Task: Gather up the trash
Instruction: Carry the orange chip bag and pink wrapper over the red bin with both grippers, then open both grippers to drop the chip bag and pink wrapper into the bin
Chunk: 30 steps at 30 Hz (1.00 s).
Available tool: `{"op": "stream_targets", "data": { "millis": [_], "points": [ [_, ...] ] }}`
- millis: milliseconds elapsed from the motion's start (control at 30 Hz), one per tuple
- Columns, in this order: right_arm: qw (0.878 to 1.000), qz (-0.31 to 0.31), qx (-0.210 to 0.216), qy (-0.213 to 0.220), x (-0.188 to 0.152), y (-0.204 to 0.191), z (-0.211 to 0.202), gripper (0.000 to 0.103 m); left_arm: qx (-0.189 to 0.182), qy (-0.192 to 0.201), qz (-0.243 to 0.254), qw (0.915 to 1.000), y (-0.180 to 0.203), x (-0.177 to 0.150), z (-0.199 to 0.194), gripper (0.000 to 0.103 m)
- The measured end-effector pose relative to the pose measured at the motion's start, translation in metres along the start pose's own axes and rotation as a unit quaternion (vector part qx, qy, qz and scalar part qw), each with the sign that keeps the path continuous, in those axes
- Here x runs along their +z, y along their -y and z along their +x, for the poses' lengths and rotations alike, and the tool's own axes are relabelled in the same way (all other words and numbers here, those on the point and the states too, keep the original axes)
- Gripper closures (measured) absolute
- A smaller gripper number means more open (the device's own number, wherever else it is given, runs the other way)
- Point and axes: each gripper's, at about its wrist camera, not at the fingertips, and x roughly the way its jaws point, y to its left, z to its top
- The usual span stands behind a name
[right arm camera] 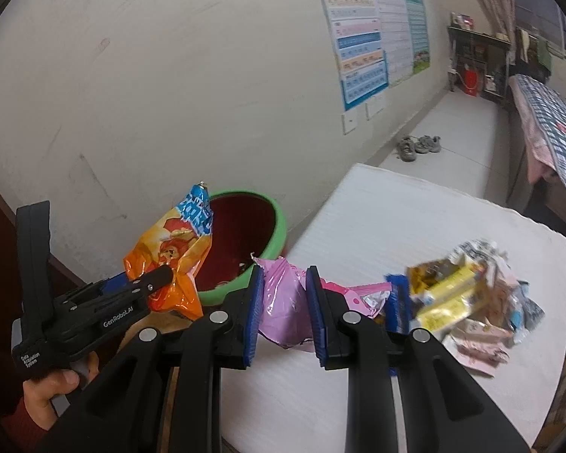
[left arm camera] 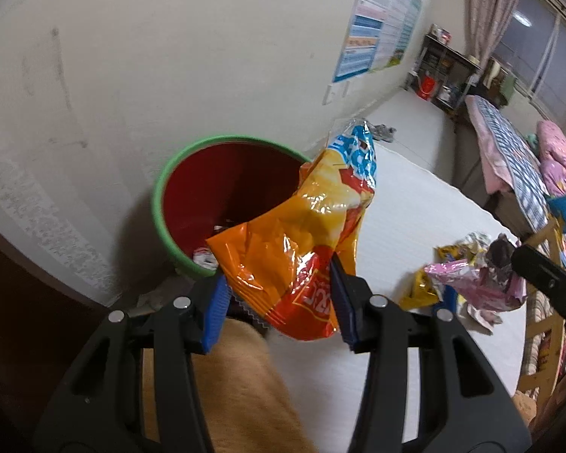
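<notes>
My left gripper (left arm camera: 279, 290) is shut on a crumpled orange chip bag (left arm camera: 302, 234), which hangs over the near rim of a red bin with a green rim (left arm camera: 158, 196). A few scraps lie at the bin's bottom. My right gripper (right arm camera: 285, 283) is shut on a pink wrapper (right arm camera: 283, 309), just right of the bin (right arm camera: 281, 226) and above the white table (right arm camera: 396, 219). The right wrist view also shows the left gripper (right arm camera: 158, 277) holding the orange bag (right arm camera: 173, 249) at the bin's left side, with a hand on its handle.
A pile of several mixed wrappers (right arm camera: 464, 294) lies on the table's right part. The bin stands against a cream wall with posters (right arm camera: 362, 37). A bed (left arm camera: 509, 151), a shelf and a pair of shoes (right arm camera: 419, 147) lie beyond the table.
</notes>
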Motion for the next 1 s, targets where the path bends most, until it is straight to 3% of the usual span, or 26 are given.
{"op": "stream_targets", "data": {
  "millis": [267,467,700,1000],
  "points": [
    [0.999,-0.028,0.027,-0.024,0.023,-0.032,0.049,0.08,0.034,-0.004,-0.025,0.9991,-0.038,0.012,0.012,0.056],
    [0.997,0.003,0.068,-0.039,0.046,-0.044,0.082,0.08,0.046,-0.001,-0.042,0.998,-0.061,0.028,0.022,0.056],
    [0.996,-0.019,0.069,-0.046,0.069,-0.063,0.113,0.08,0.046,0.0,-0.054,0.9975,-0.07,0.047,0.041,0.056],
    [0.995,-0.022,0.069,-0.062,0.071,-0.068,0.137,0.08,0.045,-0.009,-0.061,0.9971,-0.081,0.052,0.055,0.056]
  ]
}}
